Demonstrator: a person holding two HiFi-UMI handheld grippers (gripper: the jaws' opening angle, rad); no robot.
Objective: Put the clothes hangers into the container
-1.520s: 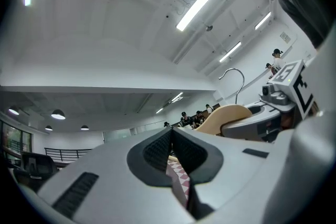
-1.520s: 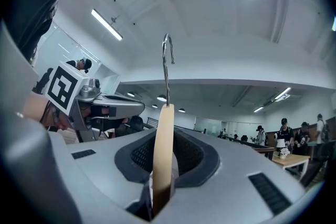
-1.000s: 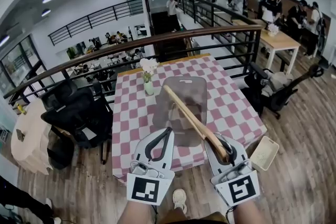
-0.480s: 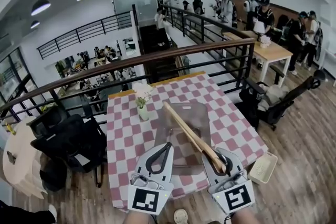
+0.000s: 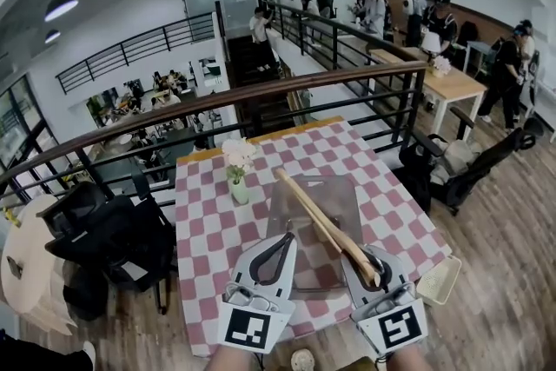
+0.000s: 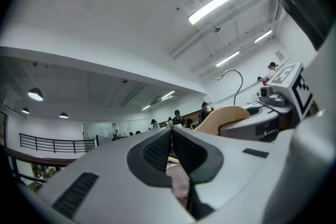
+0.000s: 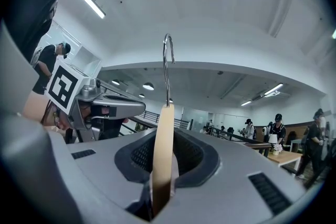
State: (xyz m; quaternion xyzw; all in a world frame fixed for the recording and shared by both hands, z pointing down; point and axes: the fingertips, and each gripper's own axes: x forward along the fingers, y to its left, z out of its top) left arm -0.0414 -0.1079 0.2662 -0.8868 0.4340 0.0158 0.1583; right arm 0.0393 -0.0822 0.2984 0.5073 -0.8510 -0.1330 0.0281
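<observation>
Table [image 5: 205, 232] carrying a vase and a container
A pink-and-white checked cloth [image 5: 395, 206] is covering it; a vase [image 5: 238, 188] of white flowers [image 5: 239, 154] is standing left of centre, and a clear container [image 5: 344, 192] is sitting nearby, apart.

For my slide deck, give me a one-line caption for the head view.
Right gripper holds a wooden hanger toward the clear container on the checked table; left gripper shut, empty.

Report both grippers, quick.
Left gripper: shut, empty.
Right gripper: shut on the hanger.
</observation>
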